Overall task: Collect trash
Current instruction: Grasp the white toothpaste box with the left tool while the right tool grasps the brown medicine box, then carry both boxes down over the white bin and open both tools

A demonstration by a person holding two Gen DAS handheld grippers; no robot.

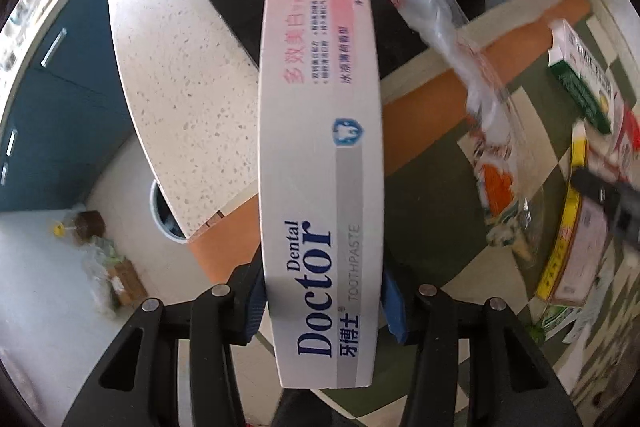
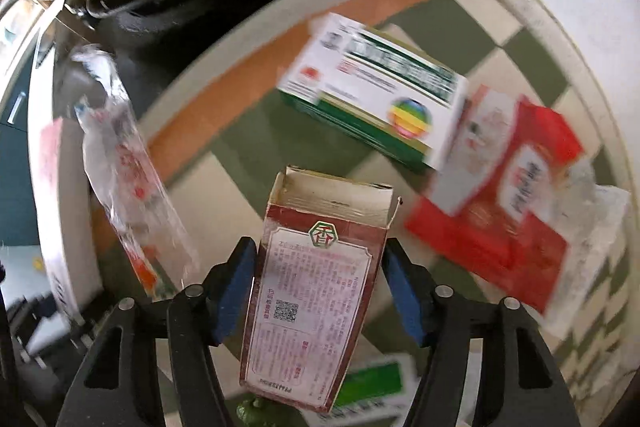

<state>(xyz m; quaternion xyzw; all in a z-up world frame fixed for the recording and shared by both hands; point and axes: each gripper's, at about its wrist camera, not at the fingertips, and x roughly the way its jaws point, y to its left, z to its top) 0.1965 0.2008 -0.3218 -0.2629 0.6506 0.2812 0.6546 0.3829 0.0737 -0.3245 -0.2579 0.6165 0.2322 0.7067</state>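
Left wrist view: the left gripper points down, blue pads clamped on the near end of the toothpaste box, carried clear of the checked cloth. To the right, the right gripper points down with jaws apart around the open brown carton, neither pad clearly pressing. More trash lies beyond: a green-and-white box and a red box.

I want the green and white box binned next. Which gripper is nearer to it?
Right. The right gripper, around a brown carton, sits just short of the green and white box; the left gripper is off to its side.
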